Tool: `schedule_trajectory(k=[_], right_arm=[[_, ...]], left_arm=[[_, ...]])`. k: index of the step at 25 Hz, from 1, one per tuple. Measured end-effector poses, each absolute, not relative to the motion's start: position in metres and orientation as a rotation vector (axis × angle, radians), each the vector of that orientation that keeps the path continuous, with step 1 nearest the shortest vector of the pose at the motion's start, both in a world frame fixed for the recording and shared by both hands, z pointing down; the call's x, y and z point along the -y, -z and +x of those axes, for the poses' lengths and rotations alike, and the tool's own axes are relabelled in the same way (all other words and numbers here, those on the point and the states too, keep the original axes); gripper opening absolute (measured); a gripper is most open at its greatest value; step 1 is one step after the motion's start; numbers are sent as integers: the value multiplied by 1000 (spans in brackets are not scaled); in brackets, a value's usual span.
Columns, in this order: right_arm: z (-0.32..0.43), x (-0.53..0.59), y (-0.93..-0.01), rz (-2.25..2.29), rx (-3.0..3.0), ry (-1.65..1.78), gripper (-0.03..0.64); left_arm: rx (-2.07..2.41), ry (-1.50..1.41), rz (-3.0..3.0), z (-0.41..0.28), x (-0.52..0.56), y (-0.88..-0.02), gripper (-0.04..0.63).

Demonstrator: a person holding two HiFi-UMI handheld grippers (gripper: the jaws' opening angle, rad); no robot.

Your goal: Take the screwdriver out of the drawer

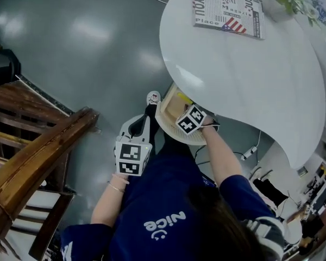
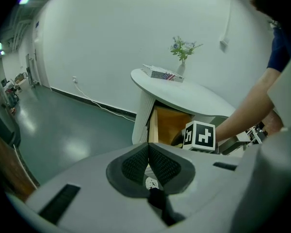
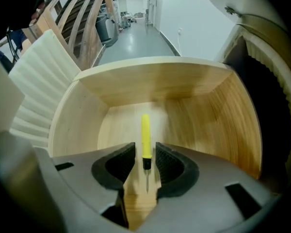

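Note:
A yellow-handled screwdriver (image 3: 145, 135) lies flat on the floor of the open wooden drawer (image 3: 150, 81), its thin tip pointing toward me. My right gripper (image 3: 145, 152) points straight down into that drawer (image 1: 171, 105) and stands open. The screwdriver's black collar and shaft sit between the pads, which do not touch it. In the head view only the right gripper's marker cube (image 1: 191, 119) shows above the drawer. My left gripper (image 1: 137, 125) hangs to the left of the drawer, out in front of it, with its pads (image 2: 157, 164) closed together on nothing.
The drawer sits under a round white table (image 1: 250, 75) that carries a printed box (image 1: 228, 4) and a vase of flowers (image 2: 183, 50). A wooden stair rail (image 1: 38, 156) stands at the left. Grey floor (image 1: 87, 48) lies beyond. The person's shoe (image 1: 153, 98) is beside the drawer.

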State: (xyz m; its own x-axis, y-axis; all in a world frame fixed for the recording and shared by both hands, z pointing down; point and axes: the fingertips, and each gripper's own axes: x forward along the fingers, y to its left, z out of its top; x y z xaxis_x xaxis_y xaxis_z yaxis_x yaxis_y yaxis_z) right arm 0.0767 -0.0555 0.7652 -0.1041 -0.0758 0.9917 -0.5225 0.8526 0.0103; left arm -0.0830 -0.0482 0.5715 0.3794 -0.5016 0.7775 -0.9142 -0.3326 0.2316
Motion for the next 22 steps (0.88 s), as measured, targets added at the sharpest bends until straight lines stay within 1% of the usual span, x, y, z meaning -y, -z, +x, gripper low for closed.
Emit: schedule_trajectory(k=[10,19,22], right_arm=[[76,60,-785,412,1633,-404,138],[79,53,-794,379,1628,-408,140],[77,54,-794,365,1618,-400,130]], left_arm=[[1321,-788,1850,-109,27,-584,5],[1356,-794,1787,-116,9,-590,5],[1359,-794,1779,-114,7,-591,5]])
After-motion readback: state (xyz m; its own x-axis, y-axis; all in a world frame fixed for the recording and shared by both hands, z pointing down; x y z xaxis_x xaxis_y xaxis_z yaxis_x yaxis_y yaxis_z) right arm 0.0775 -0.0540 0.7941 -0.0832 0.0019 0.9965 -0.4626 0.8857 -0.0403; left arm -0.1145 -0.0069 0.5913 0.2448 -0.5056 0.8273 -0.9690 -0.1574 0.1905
